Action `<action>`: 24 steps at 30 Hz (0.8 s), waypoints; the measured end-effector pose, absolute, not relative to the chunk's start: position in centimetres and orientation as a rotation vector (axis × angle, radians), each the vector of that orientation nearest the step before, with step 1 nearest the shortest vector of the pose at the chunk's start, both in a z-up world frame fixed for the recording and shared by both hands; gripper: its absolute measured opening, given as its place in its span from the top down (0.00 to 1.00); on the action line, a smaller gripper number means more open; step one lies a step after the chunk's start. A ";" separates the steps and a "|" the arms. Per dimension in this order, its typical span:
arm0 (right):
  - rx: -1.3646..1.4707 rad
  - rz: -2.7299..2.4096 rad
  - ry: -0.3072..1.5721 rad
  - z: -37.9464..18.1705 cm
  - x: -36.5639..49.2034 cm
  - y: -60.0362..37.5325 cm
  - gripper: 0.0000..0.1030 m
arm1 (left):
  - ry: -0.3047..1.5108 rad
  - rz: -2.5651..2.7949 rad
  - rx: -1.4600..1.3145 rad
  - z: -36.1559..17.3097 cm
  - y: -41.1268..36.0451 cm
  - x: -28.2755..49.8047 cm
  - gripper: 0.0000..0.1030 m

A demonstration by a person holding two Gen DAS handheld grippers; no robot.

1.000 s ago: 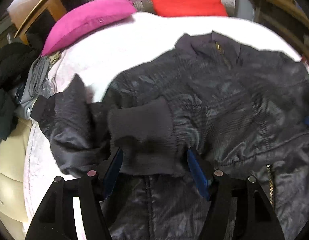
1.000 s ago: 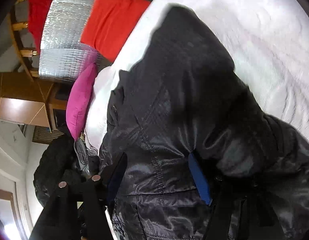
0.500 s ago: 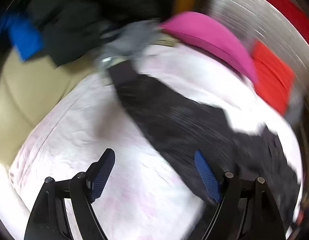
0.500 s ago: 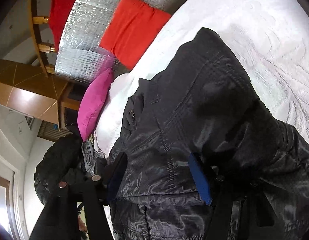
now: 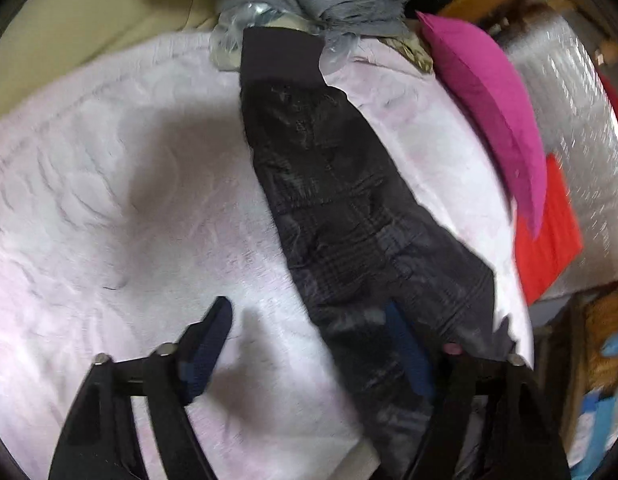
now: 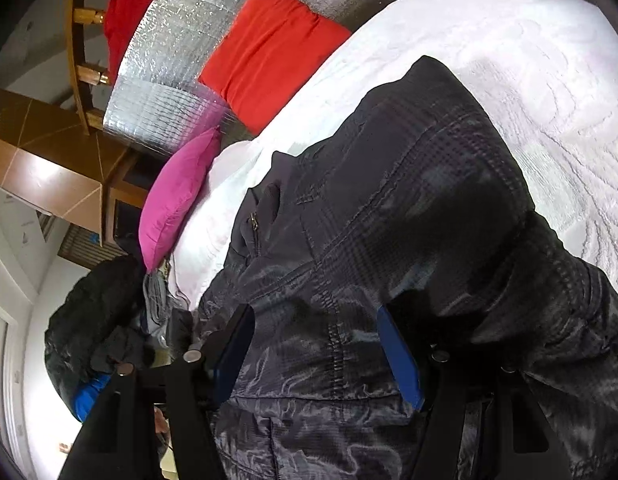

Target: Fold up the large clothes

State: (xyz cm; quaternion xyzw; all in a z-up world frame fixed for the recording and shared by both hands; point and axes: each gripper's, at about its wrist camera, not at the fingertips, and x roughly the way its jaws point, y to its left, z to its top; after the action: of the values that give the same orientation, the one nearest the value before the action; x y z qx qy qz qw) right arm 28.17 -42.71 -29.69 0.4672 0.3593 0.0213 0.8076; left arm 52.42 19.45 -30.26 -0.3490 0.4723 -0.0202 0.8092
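The left hand-held gripper (image 5: 309, 344) has swung away from the jacket's ribbed cuff and now stands with fingers apart over the white bed cover (image 5: 109, 200); the sleeve (image 5: 341, 184) lies stretched flat toward the pink pillow (image 5: 493, 120). The right hand-held gripper (image 6: 317, 348), fingers apart, rests over the dark jacket (image 6: 409, 220) spread on the bed.

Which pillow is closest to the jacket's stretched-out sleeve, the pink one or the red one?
The pink pillow. It lies right beside the black sleeve; the red pillow sits behind it.
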 end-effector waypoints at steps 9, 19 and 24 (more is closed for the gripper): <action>0.995 0.041 0.780 -29.9 28.2 -42.7 0.34 | 1.004 -0.080 -0.802 -31.4 17.3 54.3 0.86; 1.032 0.053 0.771 -29.8 27.9 -42.9 0.34 | 0.818 -0.124 -0.528 -22.3 12.3 51.2 0.95; 1.047 0.070 0.756 -29.3 27.2 -43.0 0.34 | 0.737 -0.251 -0.302 -16.7 4.6 47.6 0.95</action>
State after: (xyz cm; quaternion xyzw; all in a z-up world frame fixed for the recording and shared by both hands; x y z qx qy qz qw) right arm 27.25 -43.00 -29.31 0.4876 0.3522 0.0327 0.7982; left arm 47.64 4.64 -16.73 -0.1467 0.3577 -0.1217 0.9142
